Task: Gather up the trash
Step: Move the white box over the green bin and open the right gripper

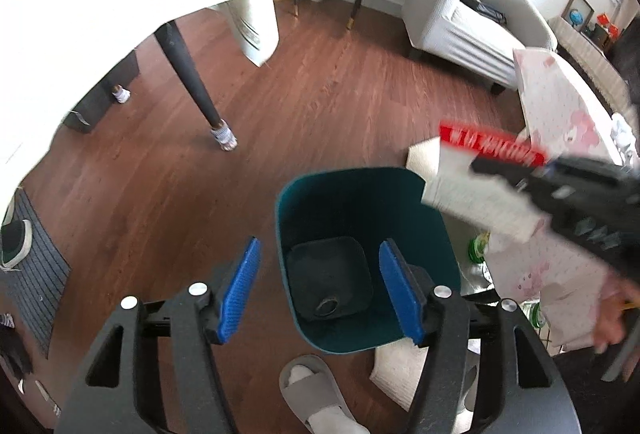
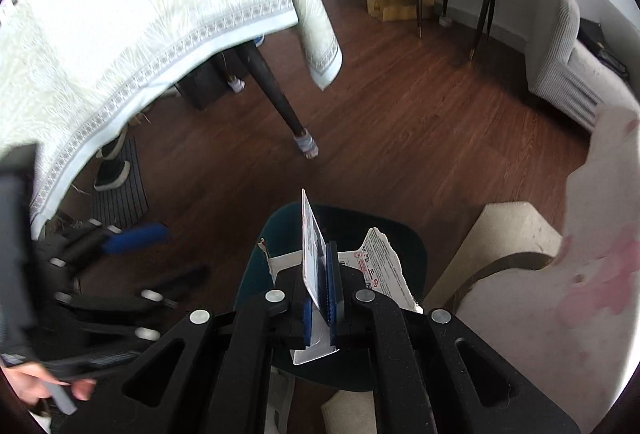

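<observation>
A living room with a dark wood floor, a draped table at the left and a white sofa at the far right.

In the left wrist view, a teal bin stands on the floor just below, with only a small dark ring on its bottom. The left gripper hangs over it with its blue pads spread apart and nothing between them. At the right, the right gripper carries a flattened carton, white with a red band, near the bin's right rim.

In the right wrist view, the right gripper is clamped on the carton, edge-on between the pads, over the bin. The torn cardboard looks light, thin and fairly stiff; pinching a flat panel near its middle should hold it. The left gripper shows blurred at the left.
</observation>
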